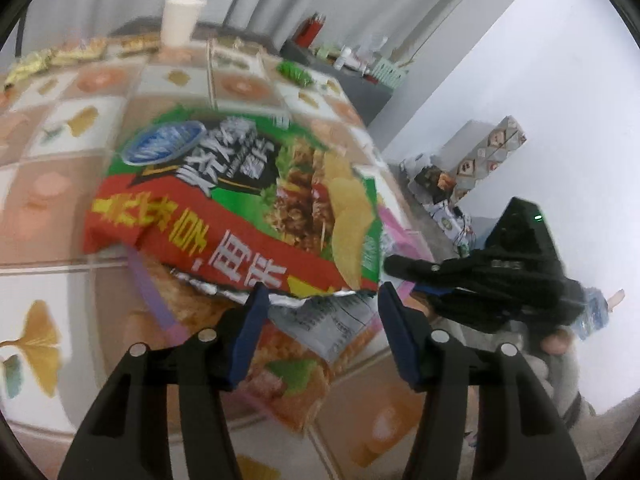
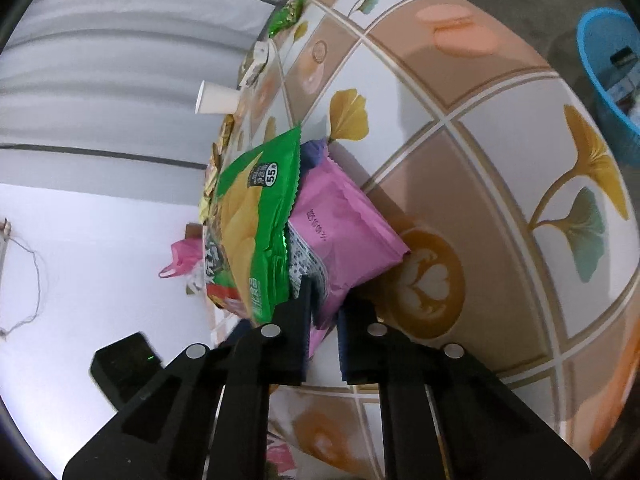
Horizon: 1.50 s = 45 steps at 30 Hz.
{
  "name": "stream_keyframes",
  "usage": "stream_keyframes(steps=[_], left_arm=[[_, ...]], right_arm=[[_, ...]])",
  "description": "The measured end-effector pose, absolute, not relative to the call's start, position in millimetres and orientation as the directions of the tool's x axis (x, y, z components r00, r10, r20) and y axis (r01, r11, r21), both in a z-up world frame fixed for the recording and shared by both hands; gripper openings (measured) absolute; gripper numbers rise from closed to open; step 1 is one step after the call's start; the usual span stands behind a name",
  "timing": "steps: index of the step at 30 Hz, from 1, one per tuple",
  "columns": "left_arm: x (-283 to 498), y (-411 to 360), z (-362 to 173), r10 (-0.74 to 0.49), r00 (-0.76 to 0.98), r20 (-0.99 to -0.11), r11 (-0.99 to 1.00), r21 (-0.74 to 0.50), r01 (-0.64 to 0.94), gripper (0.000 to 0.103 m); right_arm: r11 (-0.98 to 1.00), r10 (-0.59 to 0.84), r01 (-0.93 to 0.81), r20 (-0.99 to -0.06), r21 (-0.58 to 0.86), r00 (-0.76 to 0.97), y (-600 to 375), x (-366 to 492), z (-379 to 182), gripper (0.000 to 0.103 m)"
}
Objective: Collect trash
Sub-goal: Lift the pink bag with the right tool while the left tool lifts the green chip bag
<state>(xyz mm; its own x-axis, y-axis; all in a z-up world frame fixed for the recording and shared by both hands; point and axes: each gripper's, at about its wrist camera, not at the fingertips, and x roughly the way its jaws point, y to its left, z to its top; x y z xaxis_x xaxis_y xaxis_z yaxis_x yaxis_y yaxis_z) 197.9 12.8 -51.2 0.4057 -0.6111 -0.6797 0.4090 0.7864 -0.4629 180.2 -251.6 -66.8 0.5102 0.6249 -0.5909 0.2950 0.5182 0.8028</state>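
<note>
A green and red chip bag point(image 1: 236, 200) lies on the patterned tablecloth point(image 1: 68, 128), on top of a pink wrapper point(image 1: 400, 232) and other packets. My left gripper point(image 1: 320, 300) is open, its blue pads either side of the bag's torn silver edge. In the right wrist view the chip bag point(image 2: 256, 216) and the pink wrapper point(image 2: 340, 232) lie stacked. My right gripper point(image 2: 324, 304) is shut on the pink wrapper's corner. The right gripper also shows in the left wrist view point(image 1: 404, 264) at the bag's right edge.
A white paper cup point(image 1: 182, 20) stands at the table's far edge, with yellow snack wrappers point(image 1: 72, 54) and a green wrapper point(image 1: 294, 72) nearby. A blue bin point(image 2: 608, 80) sits on the floor beyond the table. Boxes point(image 1: 480, 160) stand by the wall.
</note>
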Motion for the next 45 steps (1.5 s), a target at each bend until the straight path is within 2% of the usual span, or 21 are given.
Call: stream_keyframes(steps=[4,5,8,10,13,19,27,28,30,35,41,45], left_arm=[[190,50,-42,-0.584,0.472,-0.660,0.811,-0.489,0.321,0.056],[191,58,-43,-0.583,0.478,-0.657,0.811,-0.510,0.287,0.059],[203,87,-53,-0.610,0.487,-0.625,0.762,-0.631,0.144,0.064],[214,101,-64,-0.678,0.473,-0.562,0.664,-0.745,0.066,0.064],[231,113,-77,-0.731,0.474,-0.491,0.544,-0.838,-0.029,0.064],[251,121,-94,-0.755,0.496,-0.428,0.418,-0.898,-0.138,0.064],[264,110,-92,-0.735,0.510,-0.446,0.415,-0.891,-0.182,0.062],[264,109,-93,-0.724,0.509,-0.465,0.431,-0.882,-0.192,0.061],[264,109,-98,-0.705,0.507,-0.495,0.450,-0.866,-0.219,0.047],[268,107,-100,-0.684,0.512,-0.519,0.475,-0.850,-0.227,0.034],[265,103,-92,-0.669,0.540,-0.511,0.491,-0.849,-0.196,0.030],[259,105,-73,-0.671,0.575,-0.468,0.486,-0.864,-0.136,0.028]], right_arm=[[0.508,0.625,0.299,-0.585,0.807,0.517,-258,178,-69,0.008],[0.505,0.627,0.299,-0.582,0.810,0.517,-259,178,-70,0.008],[0.497,0.633,0.298,-0.575,0.815,0.518,-261,178,-71,0.008],[0.495,0.634,0.298,-0.573,0.816,0.519,-262,176,-72,0.008],[0.492,0.635,0.299,-0.572,0.817,0.519,-263,175,-72,0.008],[0.483,0.639,0.302,-0.567,0.822,0.520,-266,173,-73,0.007],[0.483,0.648,0.289,-0.559,0.827,0.517,-267,170,-74,0.006],[0.482,0.649,0.287,-0.557,0.828,0.518,-267,169,-74,0.006],[0.482,0.650,0.284,-0.556,0.829,0.518,-268,169,-74,0.006],[0.481,0.654,0.279,-0.552,0.831,0.518,-269,166,-73,0.005],[0.458,0.667,0.280,-0.535,0.843,0.519,-271,164,-74,0.004],[0.431,0.673,0.290,-0.519,0.854,0.528,-279,157,-76,0.003]])
